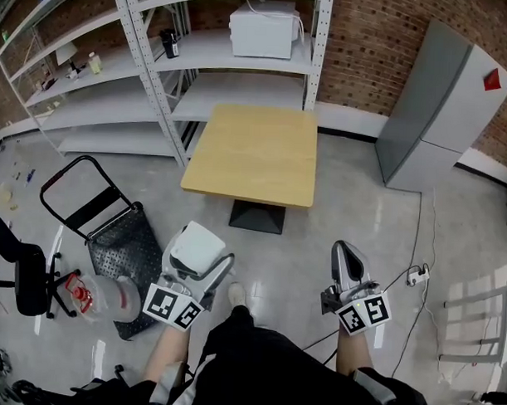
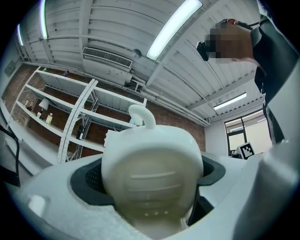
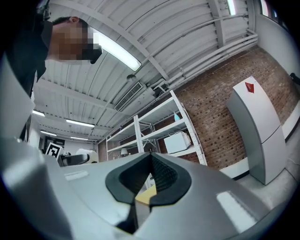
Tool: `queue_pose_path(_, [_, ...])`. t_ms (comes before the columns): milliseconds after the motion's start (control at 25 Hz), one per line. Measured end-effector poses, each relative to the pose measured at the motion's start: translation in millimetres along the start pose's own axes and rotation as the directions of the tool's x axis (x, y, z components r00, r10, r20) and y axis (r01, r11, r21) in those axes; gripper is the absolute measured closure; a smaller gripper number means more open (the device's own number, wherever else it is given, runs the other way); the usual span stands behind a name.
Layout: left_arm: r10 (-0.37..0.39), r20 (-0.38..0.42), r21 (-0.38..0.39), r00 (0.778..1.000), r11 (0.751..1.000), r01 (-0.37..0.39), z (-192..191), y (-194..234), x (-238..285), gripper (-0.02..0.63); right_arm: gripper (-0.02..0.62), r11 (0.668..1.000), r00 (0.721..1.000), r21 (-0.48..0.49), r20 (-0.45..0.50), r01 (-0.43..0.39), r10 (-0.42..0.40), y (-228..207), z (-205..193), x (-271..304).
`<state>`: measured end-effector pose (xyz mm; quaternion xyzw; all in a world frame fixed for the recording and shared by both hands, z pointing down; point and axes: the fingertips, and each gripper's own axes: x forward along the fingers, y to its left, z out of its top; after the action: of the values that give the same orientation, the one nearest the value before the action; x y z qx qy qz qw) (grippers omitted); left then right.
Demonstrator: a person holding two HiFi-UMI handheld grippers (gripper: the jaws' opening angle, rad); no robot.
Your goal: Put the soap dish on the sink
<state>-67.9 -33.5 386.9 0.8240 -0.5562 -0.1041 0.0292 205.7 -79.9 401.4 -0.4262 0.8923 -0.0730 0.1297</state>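
Soap dish [image 1: 197, 245]: white, clamped between the two jaws of the left gripper [image 1: 203, 259], held low in front of the person and above the floor [image 1: 337, 200]. In the left gripper view the dish's ribbed underside [image 2: 152, 180] faces back toward the camera, showing two raised bars and a row of three small dots, and a curved white loop [image 2: 142, 115] projects from its upper far edge. In the head view its broad pale face is turned up and forward, toward the table [image 1: 257, 153]. The dish reads as a rounded near-square, so its long axis cannot be determined. The right gripper [image 1: 346, 255] is held at a similar height, well apart from the left one. Its dark pads are closed together with nothing between them. Clearances: the table stands ahead with a bare top and an open strip of floor lies between it and the grippers. A black hand truck [image 1: 111, 234] lies on the floor at the left, near the left gripper, and a power strip [image 1: 416, 278] with its cable lies at the right. Metal shelving [image 1: 150, 86] lines the brick wall behind the table, with a white appliance [image 1: 262, 29] on one shelf. A grey cabinet [image 1: 444, 104] stands at the right. Markings: the cabinet carries a red diamond label [image 1: 491, 79] that is too small to read. Each gripper cube shows black-and-white square markers, and no legible text appears.
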Motion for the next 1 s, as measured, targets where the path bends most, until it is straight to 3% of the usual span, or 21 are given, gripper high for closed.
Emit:
queue_pose_path(520, [-0.088,0.012,0.022,0.996,0.996,0.088,-6.1,50.3,96.6,0.097,0.589,0.994,0.997,-0.077,0.026,0.08,-0.079,-41.5,1.1,71.9])
queue_pose_path(1000, [-0.102,-0.031,0.024,0.994,0.994,0.103,-22.2,126.5,160.4,0.097,0.589,0.99,0.996,-0.118,-0.018,0.08,-0.083,-50.6,-28.2,170.3])
